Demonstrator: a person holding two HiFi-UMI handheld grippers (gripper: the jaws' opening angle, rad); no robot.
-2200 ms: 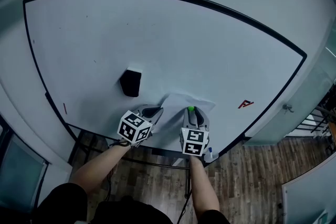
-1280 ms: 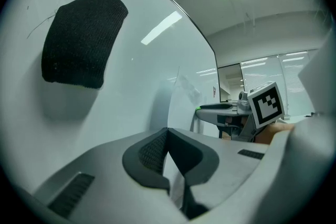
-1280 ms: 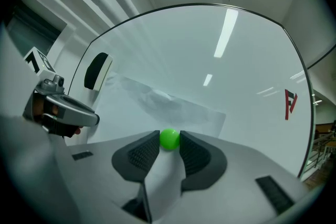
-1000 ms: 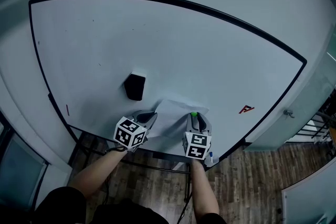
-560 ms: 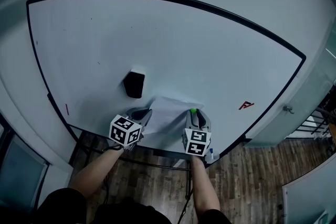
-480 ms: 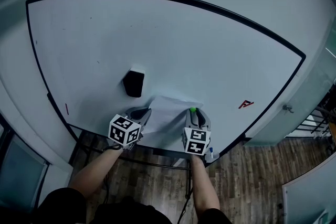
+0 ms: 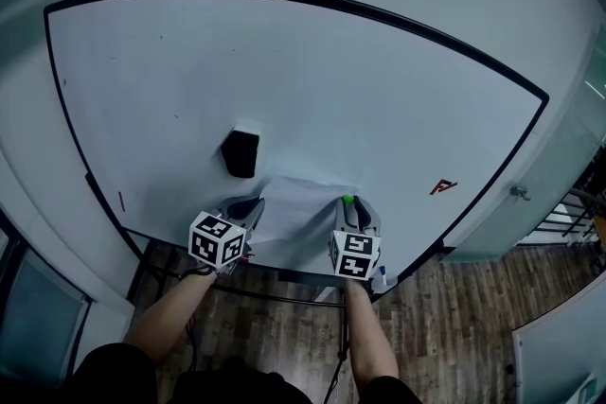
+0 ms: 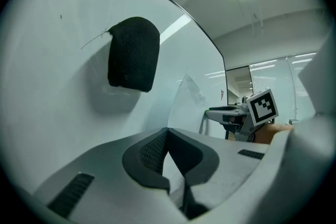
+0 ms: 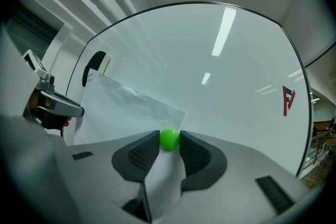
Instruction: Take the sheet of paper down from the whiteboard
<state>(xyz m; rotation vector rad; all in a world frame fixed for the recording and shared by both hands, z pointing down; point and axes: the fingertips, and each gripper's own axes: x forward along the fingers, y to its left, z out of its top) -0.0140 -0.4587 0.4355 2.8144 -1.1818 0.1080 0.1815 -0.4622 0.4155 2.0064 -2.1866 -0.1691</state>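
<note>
A white sheet of paper hangs low on the whiteboard. My left gripper is shut on the paper's left edge; in the left gripper view its pads meet with the paper running out from between them and bowing off the board. My right gripper holds a green ball magnet at the paper's right side. In the right gripper view the green magnet sits pinched between both pads against the paper.
A black eraser sticks to the board just above and left of the paper. A red mark lies to the right. The board's tray carries a blue-capped marker. Wooden floor lies below.
My left gripper has moved left and slightly down with the paper's edge, drawing the sheet wider and off the board. The right gripper and green magnet have stayed put.
</note>
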